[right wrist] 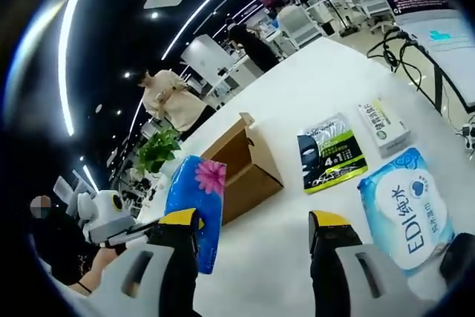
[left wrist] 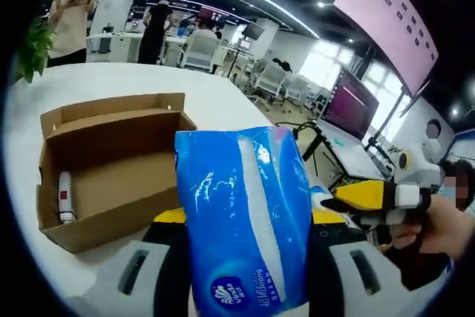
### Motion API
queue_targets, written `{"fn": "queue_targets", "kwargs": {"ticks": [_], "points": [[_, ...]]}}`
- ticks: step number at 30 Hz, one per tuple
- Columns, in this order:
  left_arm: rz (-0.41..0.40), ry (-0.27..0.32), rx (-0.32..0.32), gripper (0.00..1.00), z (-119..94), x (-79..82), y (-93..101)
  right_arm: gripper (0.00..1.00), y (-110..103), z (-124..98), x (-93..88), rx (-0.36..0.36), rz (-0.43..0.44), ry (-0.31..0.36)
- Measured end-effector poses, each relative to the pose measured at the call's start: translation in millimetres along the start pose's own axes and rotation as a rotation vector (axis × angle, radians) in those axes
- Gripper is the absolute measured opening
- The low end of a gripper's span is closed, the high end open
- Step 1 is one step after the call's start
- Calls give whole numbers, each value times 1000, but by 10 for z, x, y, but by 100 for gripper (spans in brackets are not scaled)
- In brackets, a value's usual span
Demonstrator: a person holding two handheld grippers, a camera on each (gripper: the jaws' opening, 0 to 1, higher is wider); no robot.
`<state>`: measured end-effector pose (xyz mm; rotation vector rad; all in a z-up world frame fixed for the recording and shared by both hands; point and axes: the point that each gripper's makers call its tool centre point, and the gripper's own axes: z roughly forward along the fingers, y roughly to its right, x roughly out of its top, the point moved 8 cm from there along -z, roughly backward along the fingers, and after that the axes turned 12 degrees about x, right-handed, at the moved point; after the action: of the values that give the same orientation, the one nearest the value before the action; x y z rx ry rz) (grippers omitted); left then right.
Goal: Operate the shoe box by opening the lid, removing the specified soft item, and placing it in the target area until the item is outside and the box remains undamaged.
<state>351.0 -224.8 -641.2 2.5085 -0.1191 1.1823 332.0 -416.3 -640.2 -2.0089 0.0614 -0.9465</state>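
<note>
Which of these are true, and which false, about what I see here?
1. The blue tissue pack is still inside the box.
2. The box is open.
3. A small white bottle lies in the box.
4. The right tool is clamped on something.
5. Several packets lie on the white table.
1. False. The left tool holds the tissue pack up, outside the box.
2. True. Its top is open and the inside shows.
3. True. The bottle lies along one inner wall.
4. False. The right tool is open, with nothing between its jaws.
5. True. A green-black packet, a white carton and a blue wipes pack lie on the table.
</note>
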Motion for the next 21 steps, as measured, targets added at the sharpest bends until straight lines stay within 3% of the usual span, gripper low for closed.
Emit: {"fn": "queue_targets", "kwargs": {"ticks": [10, 13, 21], "points": [[42, -61, -17, 59, 81, -179, 152, 58, 47, -214, -46, -37, 10, 41], [45, -105, -18, 59, 139, -286, 204, 58, 98, -266, -80, -46, 28, 50], [82, -169, 2, 60, 286, -449, 331, 53, 81, -243, -119, -30, 27, 35]]}}
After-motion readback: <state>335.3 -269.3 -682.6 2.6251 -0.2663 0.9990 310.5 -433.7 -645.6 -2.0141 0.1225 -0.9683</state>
